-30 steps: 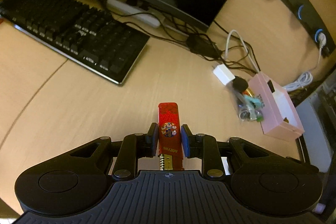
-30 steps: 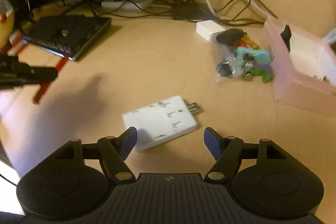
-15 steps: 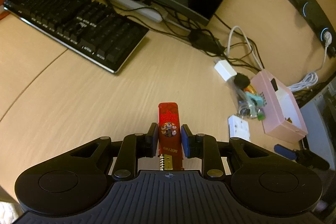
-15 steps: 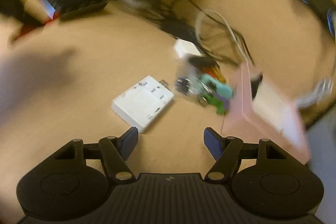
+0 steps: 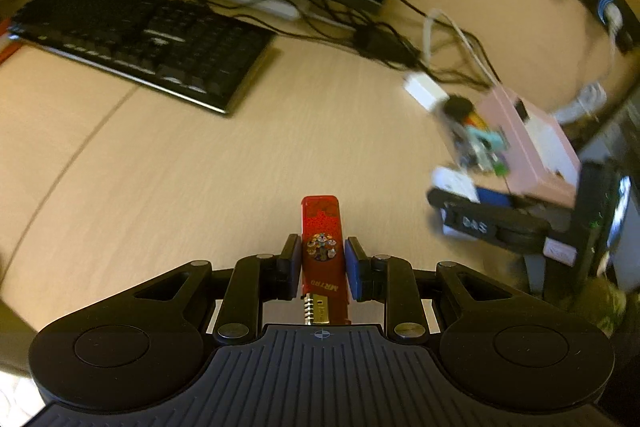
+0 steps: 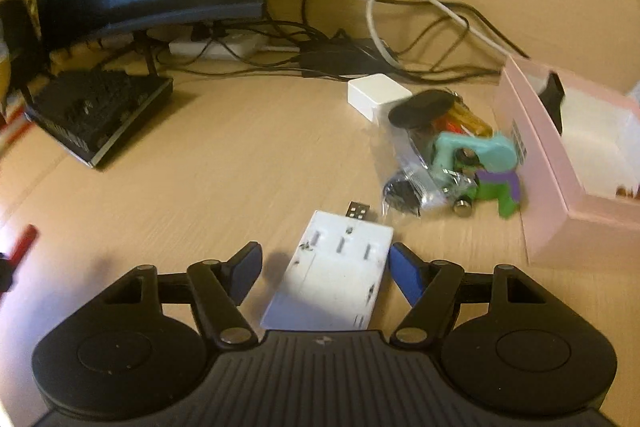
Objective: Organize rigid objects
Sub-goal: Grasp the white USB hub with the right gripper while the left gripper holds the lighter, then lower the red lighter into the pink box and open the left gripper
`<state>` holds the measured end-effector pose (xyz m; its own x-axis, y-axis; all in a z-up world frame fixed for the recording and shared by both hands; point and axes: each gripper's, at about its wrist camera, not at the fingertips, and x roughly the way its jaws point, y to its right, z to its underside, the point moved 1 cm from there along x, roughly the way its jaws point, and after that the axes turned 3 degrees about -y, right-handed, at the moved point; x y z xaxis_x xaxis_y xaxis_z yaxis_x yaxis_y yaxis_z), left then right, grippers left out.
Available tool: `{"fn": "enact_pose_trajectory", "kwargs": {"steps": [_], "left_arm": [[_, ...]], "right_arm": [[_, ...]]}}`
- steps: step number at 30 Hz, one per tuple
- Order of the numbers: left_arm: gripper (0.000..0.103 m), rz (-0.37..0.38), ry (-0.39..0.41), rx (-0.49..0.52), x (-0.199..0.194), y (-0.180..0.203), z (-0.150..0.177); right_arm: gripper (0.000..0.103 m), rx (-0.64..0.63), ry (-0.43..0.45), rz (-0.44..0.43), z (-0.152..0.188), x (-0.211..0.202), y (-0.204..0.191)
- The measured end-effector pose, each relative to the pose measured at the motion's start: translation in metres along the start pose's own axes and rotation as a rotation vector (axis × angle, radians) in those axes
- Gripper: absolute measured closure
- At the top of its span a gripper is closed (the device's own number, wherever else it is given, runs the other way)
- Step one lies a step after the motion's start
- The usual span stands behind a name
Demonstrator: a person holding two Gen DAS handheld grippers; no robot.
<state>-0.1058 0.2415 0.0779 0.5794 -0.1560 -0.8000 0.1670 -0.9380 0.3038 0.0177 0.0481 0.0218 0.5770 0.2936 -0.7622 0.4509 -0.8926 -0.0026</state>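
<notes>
The left gripper (image 5: 322, 263) is clenched on a red lighter (image 5: 322, 247), whose top sticks out ahead of the pads above the tabletop (image 5: 168, 163). The right gripper (image 6: 325, 267) has just been closing; its jaws straddle a white USB hub (image 6: 334, 279) lying on the tabletop, the left pad not yet touching. Just beyond it lies a clear bag of small items (image 6: 452, 163), with a pink box (image 6: 560, 163) to the right.
</notes>
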Motion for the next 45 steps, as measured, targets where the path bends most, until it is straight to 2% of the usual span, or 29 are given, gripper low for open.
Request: {"fn": "enact_pose_trajectory", "kwargs": {"steps": [1,2,7,10,14,18,22,26,27,29,31,34,36,41,45], "left_arm": [[0.076,0.019,-0.015,0.028,0.003,0.005,0.000],[0.076,0.034,-0.027,0.052,0.007,0.010,0.000],[0.076,0.140,-0.080,0.177,0.029,0.048,-0.007],[0.076,0.213,-0.097,0.245,0.044,0.076,-0.013],[0.076,0.314,-0.111,0.331,0.062,0.125,-0.023],[0.076,0.386,-0.070,0.414,0.069,0.180,-0.045],[0.076,0.403,0.021,0.496,0.076,0.236,-0.079],[0.076,0.408,0.127,0.444,0.092,0.276,-0.117],[0.075,0.405,0.132,0.440,0.100,0.282,-0.123],[0.076,0.332,0.094,0.478,0.122,0.299,-0.132],[0.076,0.288,0.103,0.479,0.130,0.304,-0.135],[0.076,0.294,0.174,0.417,0.122,0.294,-0.139],[0.076,0.293,0.185,0.390,0.119,0.285,-0.139],[0.076,0.265,0.136,0.342,0.105,0.243,-0.116],[0.076,0.198,0.045,0.285,0.099,0.188,-0.083]], "right_arm": [[0.052,-0.015,-0.009,-0.006,0.000,-0.002,0.001],[0.055,-0.023,-0.017,-0.020,0.000,-0.006,0.002],[0.055,-0.049,0.041,-0.015,0.013,-0.064,0.014],[0.055,0.017,0.072,0.005,0.023,-0.105,0.035],[0.055,0.081,0.112,0.107,0.042,-0.146,0.065],[0.055,0.131,0.130,0.225,0.059,-0.167,0.096],[0.055,0.230,0.134,0.297,0.079,-0.180,0.124],[0.055,0.286,0.137,0.333,0.096,-0.189,0.141],[0.055,0.293,0.136,0.339,0.099,-0.191,0.144],[0.055,0.298,0.134,0.348,0.104,-0.191,0.148],[0.055,0.292,0.138,0.357,0.108,-0.191,0.151],[0.055,0.282,0.142,0.360,0.115,-0.189,0.154],[0.055,0.294,0.129,0.347,0.119,-0.189,0.153],[0.055,0.278,0.130,0.312,0.113,-0.179,0.161],[0.055,0.258,0.153,0.265,0.092,-0.168,0.171]]}}
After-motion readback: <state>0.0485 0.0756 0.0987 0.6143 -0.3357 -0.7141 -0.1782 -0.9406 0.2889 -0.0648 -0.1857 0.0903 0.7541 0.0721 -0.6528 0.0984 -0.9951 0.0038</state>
